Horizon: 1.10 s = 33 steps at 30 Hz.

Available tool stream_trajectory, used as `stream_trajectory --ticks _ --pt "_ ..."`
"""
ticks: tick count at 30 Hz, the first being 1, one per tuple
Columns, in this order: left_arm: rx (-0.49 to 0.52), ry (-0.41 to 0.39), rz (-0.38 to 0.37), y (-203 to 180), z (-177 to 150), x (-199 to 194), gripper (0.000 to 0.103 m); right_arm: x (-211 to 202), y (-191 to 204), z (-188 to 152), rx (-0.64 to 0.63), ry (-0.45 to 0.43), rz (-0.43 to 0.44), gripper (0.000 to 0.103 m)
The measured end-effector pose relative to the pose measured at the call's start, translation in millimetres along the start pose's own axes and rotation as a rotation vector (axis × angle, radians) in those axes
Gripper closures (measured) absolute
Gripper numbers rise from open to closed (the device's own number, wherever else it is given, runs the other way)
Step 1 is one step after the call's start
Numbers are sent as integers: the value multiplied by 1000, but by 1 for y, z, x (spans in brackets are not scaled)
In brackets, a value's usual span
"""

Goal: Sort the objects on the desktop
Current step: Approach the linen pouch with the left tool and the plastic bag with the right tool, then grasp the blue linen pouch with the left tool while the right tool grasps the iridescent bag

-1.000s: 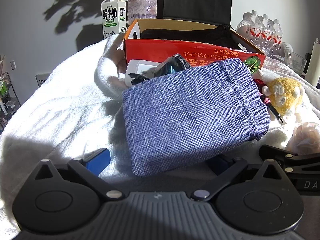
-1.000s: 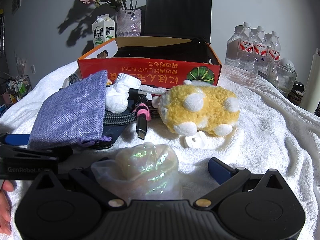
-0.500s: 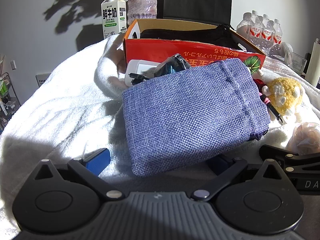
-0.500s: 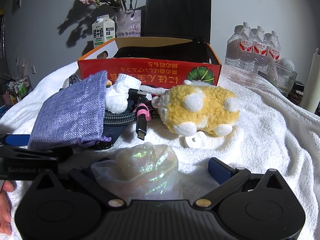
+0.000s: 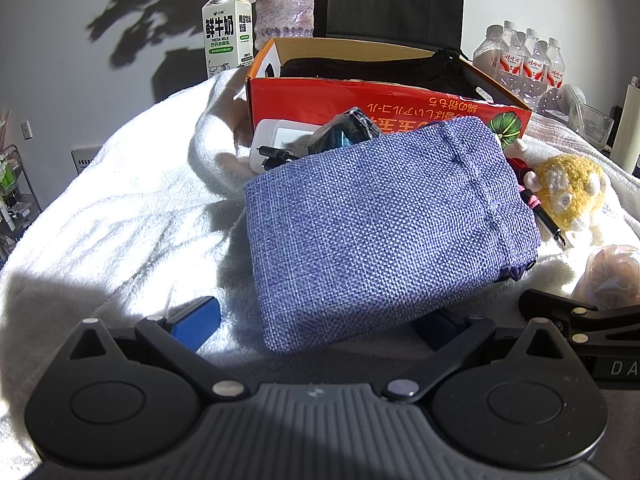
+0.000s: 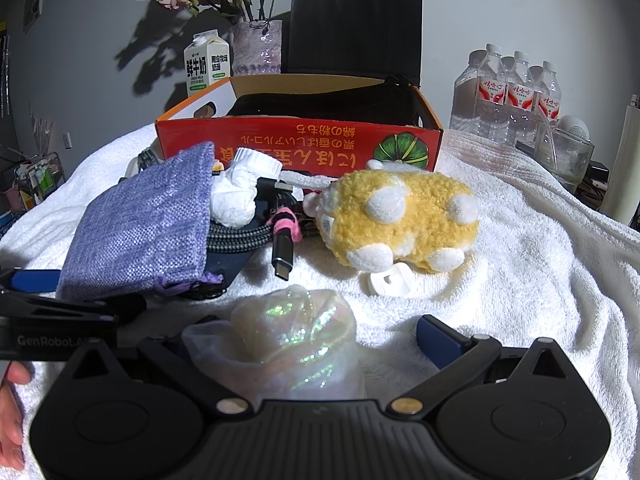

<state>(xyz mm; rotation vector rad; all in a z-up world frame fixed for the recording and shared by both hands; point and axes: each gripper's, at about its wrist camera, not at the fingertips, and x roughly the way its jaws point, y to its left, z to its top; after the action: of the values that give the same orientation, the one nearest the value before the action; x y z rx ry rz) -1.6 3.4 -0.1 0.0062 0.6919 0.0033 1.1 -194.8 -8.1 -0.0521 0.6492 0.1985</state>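
A purple woven pouch [image 5: 384,224] lies on the white towel, its near end between the open fingers of my left gripper [image 5: 316,326]; it also shows in the right wrist view [image 6: 144,224]. My right gripper [image 6: 304,340] is open around a shimmery translucent bag [image 6: 296,344], whose near part hides the left finger. A yellow plush toy [image 6: 400,220] lies ahead of it, with a white clip [image 6: 390,284], a braided cable with a black plug [image 6: 282,252] and a white crumpled wad [image 6: 236,200]. The red cardboard box [image 6: 300,140] stands behind, holding black fabric.
A milk carton [image 6: 206,64], flower vase [image 6: 256,48] and black paper bag [image 6: 356,24] stand behind the box. Water bottles [image 6: 508,92] and a glass container [image 6: 564,156] are at the right. A white bottle [image 5: 280,140] lies by the box.
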Motion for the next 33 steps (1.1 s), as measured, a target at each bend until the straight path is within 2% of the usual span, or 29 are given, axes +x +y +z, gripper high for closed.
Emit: stream_trajectory --ticks 11,15,18,22,25,27,28,30,33 --pt "-1 -6 4 0 0 -1 0 0 1 0 -4 0 -3 0" --pt "-5 -57 -5 1 -7 -19 0 -1 1 -1 -5 -1 -2 0" --pt "28 -109 -57 5 -20 -45 0 -13 4 -7 -5 8 9 0" --pt "25 -168 -143 15 -35 -74 0 -38 2 -28 24 2 70 0" --pt "50 -214 -141 16 -32 -83 0 -49 -2 -38 33 14 81 0" --pt "57 -239 -127 16 -23 -81 0 -50 1 -39 -26 35 76 0" --pt "52 -239 -120 17 -18 -76 0 -50 5 -38 -54 44 66 0" --pt "34 -216 -110 22 -8 -65 0 -53 5 -32 -27 63 54 0" --pt "-44 -179 -164 34 6 -46 0 -74 7 -30 -39 -68 69 1"
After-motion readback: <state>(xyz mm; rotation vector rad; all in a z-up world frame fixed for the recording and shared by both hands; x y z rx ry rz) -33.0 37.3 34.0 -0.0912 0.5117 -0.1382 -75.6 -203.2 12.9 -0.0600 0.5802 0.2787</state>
